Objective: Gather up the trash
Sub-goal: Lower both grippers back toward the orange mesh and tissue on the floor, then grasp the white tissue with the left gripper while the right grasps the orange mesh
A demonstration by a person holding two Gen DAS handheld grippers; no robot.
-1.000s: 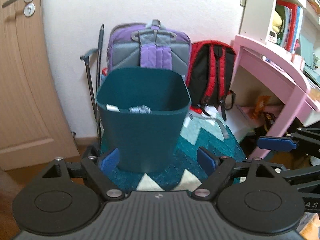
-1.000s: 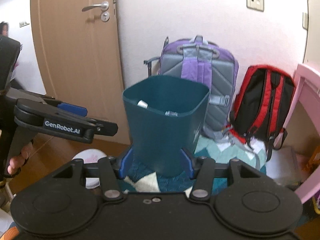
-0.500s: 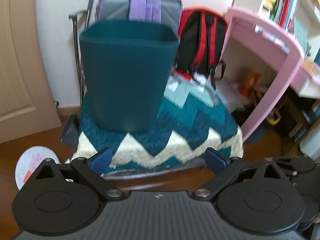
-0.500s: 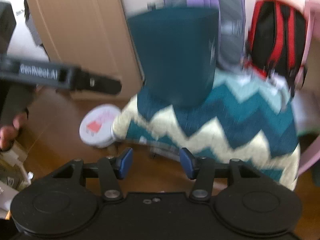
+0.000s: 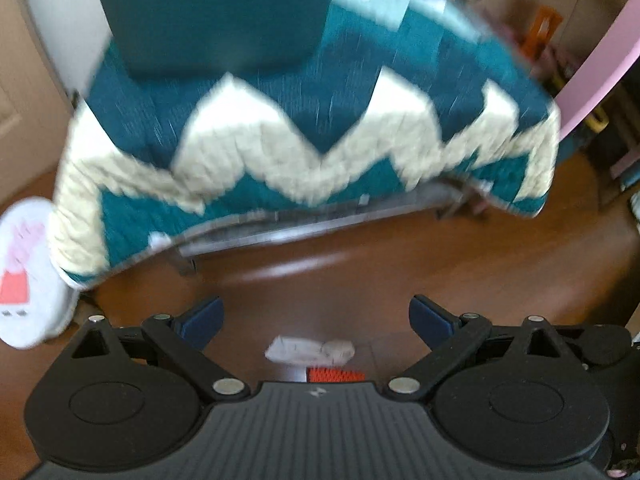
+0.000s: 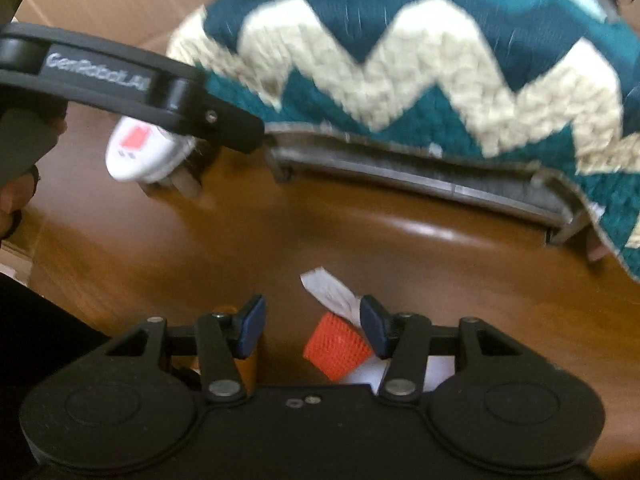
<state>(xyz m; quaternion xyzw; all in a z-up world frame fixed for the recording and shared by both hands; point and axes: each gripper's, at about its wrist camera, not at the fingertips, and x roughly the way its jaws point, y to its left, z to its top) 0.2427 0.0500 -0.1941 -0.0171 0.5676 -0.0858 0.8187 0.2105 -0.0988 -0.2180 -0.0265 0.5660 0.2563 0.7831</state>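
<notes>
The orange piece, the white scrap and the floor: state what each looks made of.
Orange piece: probably plastic or foam netting; a mesh-like grid shows on its surface. White scrap: likely paper or tissue, thin, matte, creased. Floor: wood or wood-look laminate, brown and glossy, with a bright reflected streak.

Both hand-held grippers lowered, left (image 5: 316, 320) wider

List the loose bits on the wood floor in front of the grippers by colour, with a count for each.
White crumpled paper: 1
Orange mesh piece: 1
Total: 2
</notes>
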